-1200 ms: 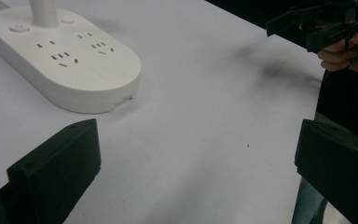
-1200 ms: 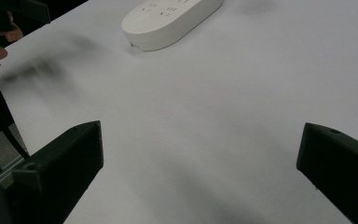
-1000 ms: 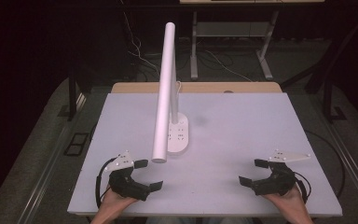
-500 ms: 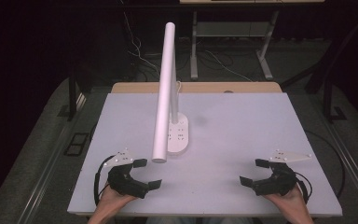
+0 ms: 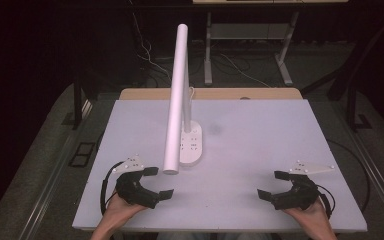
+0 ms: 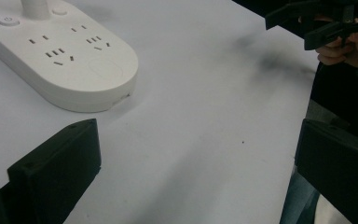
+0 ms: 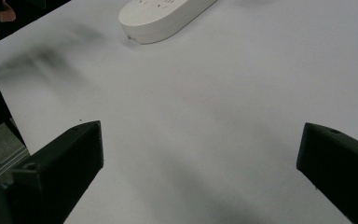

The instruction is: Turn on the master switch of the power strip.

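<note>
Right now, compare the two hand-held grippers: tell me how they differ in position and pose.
The left hand-held gripper sits close to the lamp base, just beside the tip of the white lamp tube; the right hand-held gripper rests far from both, near the table's right front corner. The left points rightward, the right points leftward. Both are open, empty and held low over the table.

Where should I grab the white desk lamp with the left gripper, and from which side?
Probably the upright stem of the white desk lamp, just above its base. The base is wide, flat and socket-covered, likely too broad for the jaws; the long head is overhanging and would lever. Bring the open left gripper in from the near left, jaws level, either side of the stem.
</note>
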